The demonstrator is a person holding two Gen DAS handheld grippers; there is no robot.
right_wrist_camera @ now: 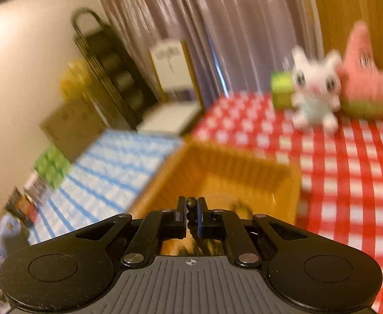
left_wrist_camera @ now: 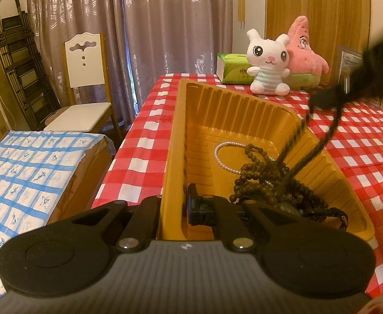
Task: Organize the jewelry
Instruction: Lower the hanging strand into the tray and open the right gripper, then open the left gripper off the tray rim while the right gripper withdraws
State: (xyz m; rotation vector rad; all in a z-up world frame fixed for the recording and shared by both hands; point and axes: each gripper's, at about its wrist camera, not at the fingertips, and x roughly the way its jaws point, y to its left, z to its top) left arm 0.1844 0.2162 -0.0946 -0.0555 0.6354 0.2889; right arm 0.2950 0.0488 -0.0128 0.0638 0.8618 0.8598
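Our left gripper [left_wrist_camera: 184, 208] clamped the yellow tray's [left_wrist_camera: 217, 110] wall on the checked desk [left_wrist_camera: 149, 141]. Our right gripper [right_wrist_camera: 191, 216] pinched a dark bead string [right_wrist_camera: 191, 204], which hung into the tray beside a pearl bracelet [left_wrist_camera: 222, 154].

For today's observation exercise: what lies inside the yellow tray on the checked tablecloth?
Inside the yellow tray: a white pearl strand and a heap of dark brown bead strings, one string running up to the right gripper. Whatever lies beneath the heap is covered.
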